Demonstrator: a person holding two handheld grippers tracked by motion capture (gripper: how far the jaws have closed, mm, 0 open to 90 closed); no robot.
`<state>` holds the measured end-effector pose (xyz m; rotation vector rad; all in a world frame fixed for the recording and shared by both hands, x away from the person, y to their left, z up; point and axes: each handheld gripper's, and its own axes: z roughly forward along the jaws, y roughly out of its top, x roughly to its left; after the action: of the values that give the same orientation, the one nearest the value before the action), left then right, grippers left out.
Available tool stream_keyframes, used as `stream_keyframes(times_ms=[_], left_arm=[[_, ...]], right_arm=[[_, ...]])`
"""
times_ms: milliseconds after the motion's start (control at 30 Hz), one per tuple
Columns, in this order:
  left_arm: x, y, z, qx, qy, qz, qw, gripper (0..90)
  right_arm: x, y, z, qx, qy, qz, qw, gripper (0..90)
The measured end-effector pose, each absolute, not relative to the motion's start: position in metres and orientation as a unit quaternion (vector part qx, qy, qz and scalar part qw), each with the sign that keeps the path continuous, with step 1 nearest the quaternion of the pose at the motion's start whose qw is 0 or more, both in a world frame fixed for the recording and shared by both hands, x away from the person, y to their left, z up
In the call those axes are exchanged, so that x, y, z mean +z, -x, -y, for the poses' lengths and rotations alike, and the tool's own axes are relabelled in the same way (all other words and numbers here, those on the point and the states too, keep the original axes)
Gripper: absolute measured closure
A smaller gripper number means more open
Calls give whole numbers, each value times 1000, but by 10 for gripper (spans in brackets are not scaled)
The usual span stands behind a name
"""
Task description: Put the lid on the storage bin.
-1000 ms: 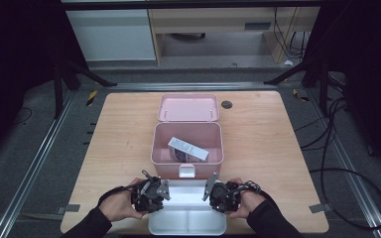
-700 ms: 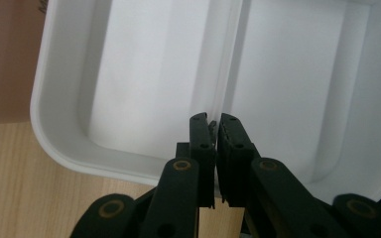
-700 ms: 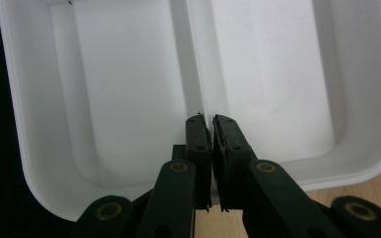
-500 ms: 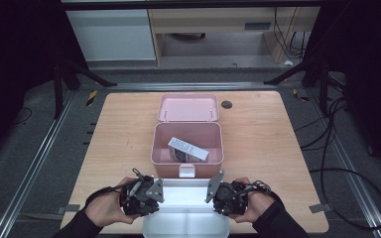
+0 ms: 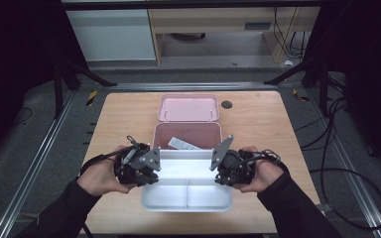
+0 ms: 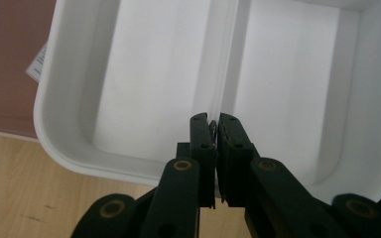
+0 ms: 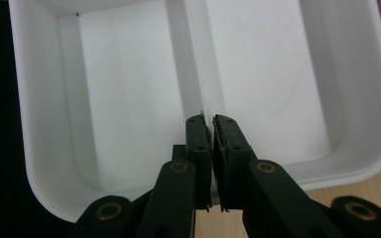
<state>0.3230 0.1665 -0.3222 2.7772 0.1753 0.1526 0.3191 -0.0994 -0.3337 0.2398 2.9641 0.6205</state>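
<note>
Currently, the left tool and the right tool each pinch 1 short wall of the white tray, jaws pressed together on the rim where the centre divider meets it. Between the 2 tools the tray hangs level above the worktop. Just beyond the tool tips stands the open pink box with a paper slip inside; its lid lies farther off.

One white tray with three compartments between two grippers, one pink box, one pink lid.
</note>
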Motion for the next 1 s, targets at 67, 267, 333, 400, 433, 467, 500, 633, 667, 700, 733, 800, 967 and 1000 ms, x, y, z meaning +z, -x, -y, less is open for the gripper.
stream_keyframes(times_ms=[67, 267, 333, 400, 433, 467, 500, 633, 667, 700, 733, 800, 967, 1000], left_arm=[[-319, -331, -164, 55, -981, -60, 176, 860], [-310, -353, -160, 55, -979, -66, 182, 861], [-307, -362, -160, 56, -979, -66, 186, 860], [-304, -369, -160, 59, -979, -62, 185, 860], [-303, -373, -160, 59, -978, -66, 190, 859], [-300, -378, -160, 61, -978, -65, 190, 858], [-298, -382, -160, 61, -977, -67, 191, 857], [-292, -398, -160, 66, -977, -67, 193, 856], [-291, -403, -159, 66, -977, -66, 193, 856], [-290, -407, -159, 66, -977, -68, 193, 857], [-289, -412, -159, 68, -977, -69, 191, 856], [-288, -421, -159, 70, -977, -72, 189, 854], [-293, -444, -162, 68, -978, -73, 185, 850], [-297, -449, -162, 64, -978, -77, 184, 850]], right_arm=[[-330, -329, 102, 206, -84, -974, 48, 855], [-321, -354, 109, 213, -94, -971, 49, 849], [-316, -359, 110, 215, -92, -971, 54, 851], [-312, -364, 111, 213, -92, -971, 59, 852], [-309, -367, 111, 211, -91, -971, 64, 851], [-307, -371, 111, 211, -91, -971, 67, 851], [-303, -375, 111, 213, -93, -970, 68, 852], [-297, -390, 113, 218, -93, -969, 74, 849], [-296, -394, 113, 219, -95, -968, 76, 849], [-294, -399, 113, 219, -97, -968, 77, 848], [-294, -404, 113, 220, -96, -968, 77, 848], [-293, -411, 113, 221, -99, -967, 80, 848], [-297, -433, 110, 224, -97, -966, 84, 850], [-299, -437, 109, 222, -98, -966, 84, 851]])
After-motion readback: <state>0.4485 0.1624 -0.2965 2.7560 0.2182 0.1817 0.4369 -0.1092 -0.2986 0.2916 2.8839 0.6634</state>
